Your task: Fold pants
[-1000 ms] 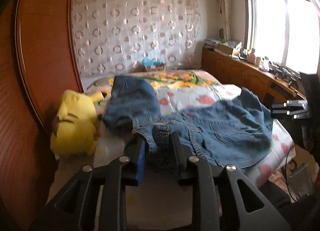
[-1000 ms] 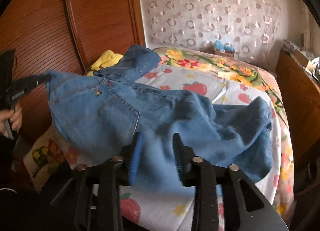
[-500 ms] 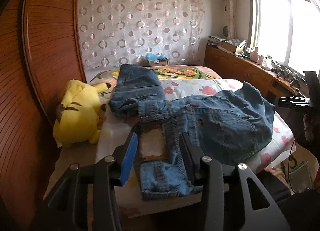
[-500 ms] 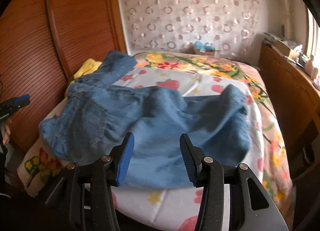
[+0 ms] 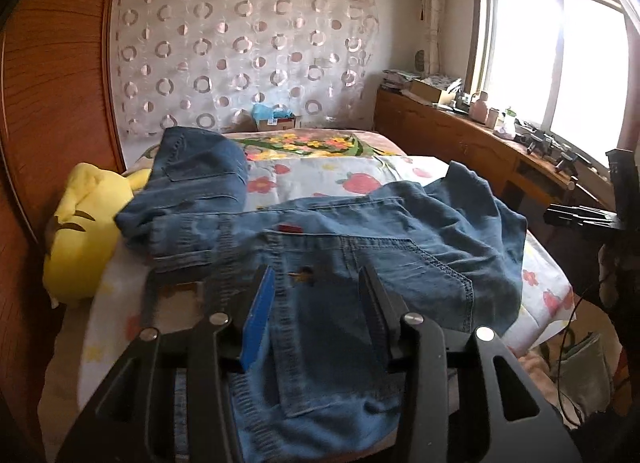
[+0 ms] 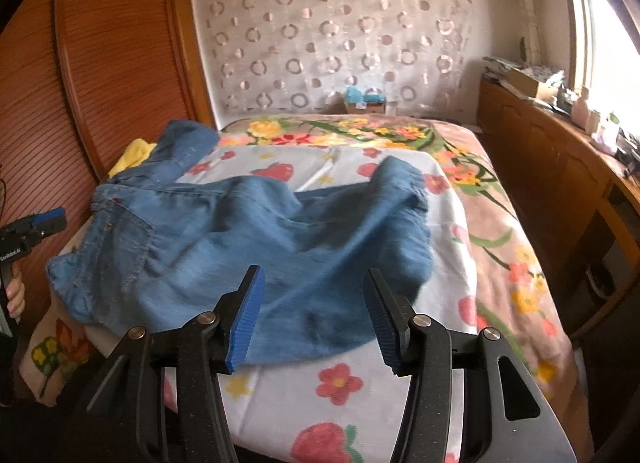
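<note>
Blue jeans (image 5: 400, 231) lie crumpled across the near half of the bed, back pockets up. One leg runs off toward the far left and the other bunches at the right (image 6: 400, 199). My left gripper (image 5: 316, 275) hovers open over the waist end, denim showing below its jaws but its pads clear of it. My right gripper (image 6: 314, 275) stands open just above the jeans' (image 6: 224, 239) near edge, holding nothing. Each gripper shows at the edge of the other's view, the left one (image 6: 36, 223) in a hand.
The bed's flowered sheet (image 6: 360, 379) is bare in front of and beyond the jeans. A yellow plush toy (image 5: 80, 239) sits against the wooden panel (image 5: 52, 103) at the left. A wooden sideboard (image 6: 560, 167) with clutter runs along the right under the window. A cardboard box (image 6: 364, 105) stands at the far end.
Both grippers held the jeans up a second ago. They have let go and opened, the jeans have dropped onto the bed, and both grippers have drawn back.
</note>
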